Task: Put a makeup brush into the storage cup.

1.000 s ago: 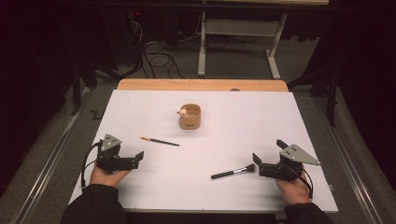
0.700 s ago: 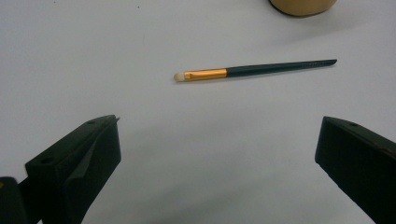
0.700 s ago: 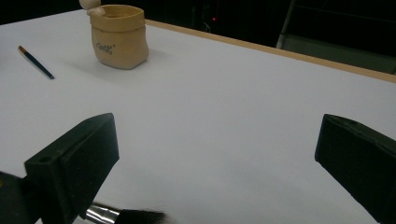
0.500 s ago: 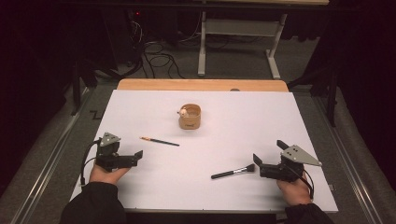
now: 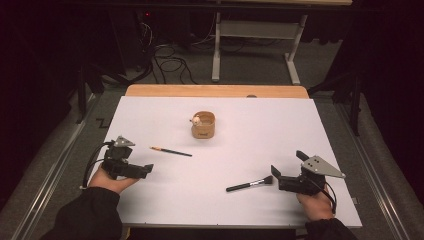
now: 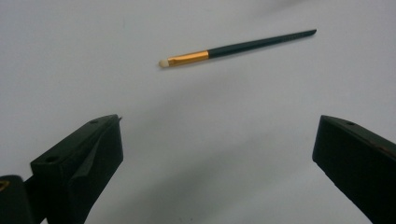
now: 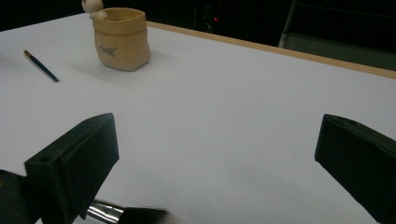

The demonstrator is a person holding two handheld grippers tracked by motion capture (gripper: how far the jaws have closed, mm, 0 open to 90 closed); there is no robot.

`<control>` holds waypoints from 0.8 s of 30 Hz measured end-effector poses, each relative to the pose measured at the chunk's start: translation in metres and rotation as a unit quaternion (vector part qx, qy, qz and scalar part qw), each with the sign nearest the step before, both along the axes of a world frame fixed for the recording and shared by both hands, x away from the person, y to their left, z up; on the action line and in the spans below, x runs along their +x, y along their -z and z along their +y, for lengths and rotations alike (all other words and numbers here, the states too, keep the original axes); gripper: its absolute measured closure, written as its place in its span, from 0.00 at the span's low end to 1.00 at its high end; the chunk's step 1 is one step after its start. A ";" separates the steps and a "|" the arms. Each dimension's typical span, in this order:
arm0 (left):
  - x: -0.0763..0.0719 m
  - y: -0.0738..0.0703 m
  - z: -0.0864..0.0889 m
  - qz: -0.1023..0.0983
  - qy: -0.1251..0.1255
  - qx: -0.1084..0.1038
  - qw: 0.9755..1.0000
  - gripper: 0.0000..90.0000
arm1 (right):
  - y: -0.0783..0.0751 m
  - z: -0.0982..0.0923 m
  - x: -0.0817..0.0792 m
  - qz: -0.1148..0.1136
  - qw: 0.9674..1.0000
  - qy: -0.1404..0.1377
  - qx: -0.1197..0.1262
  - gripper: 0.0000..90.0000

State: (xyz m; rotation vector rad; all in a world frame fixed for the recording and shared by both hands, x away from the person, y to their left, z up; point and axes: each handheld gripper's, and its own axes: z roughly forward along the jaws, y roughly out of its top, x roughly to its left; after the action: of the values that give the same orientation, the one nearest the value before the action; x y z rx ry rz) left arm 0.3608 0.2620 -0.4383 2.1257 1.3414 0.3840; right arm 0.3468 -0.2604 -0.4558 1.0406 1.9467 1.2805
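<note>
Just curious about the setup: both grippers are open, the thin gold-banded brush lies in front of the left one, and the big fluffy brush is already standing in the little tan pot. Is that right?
Not quite. The fluffy brush is not in the pot; it lies flat on the table just beside the right gripper, as the high view shows. The rest holds: both grippers are open, and the thin brush lies ahead of the left gripper.

Black-and-gold thin brush (image 6: 238, 48), tan cup (image 5: 203, 125), white table (image 5: 250, 150).

Open claw (image 7: 217, 158) above brush bristles (image 7: 142, 215); tan pot (image 7: 121, 39) (farther off) near pencil brush (image 7: 41, 66).
</note>
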 end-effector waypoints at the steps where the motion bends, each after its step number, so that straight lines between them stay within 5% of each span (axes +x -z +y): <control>1: 0.000 0.000 0.000 0.007 0.005 0.005 1.000 0.03 | 0.000 0.000 0.000 0.000 1.000 0.000 0.001 0.01; 11: 0.001 0.001 0.004 0.069 0.026 0.025 0.997 0.02 | 0.001 0.000 0.000 0.006 1.000 0.000 0.001 0.01; 17: 0.006 0.003 0.000 0.106 0.049 0.057 0.992 0.03 | 0.001 0.001 0.000 0.007 1.000 -0.001 0.000 0.01; 24: 0.010 0.004 -0.001 0.144 0.054 0.054 0.987 0.02 | 0.002 0.000 0.000 0.009 1.000 -0.002 0.001 0.01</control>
State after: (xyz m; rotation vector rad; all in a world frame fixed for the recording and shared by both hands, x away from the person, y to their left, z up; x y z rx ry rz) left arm 0.3711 0.2613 -0.4418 2.4048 1.3790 0.1082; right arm 0.3466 -0.2604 -0.4573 1.0529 1.9626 1.2813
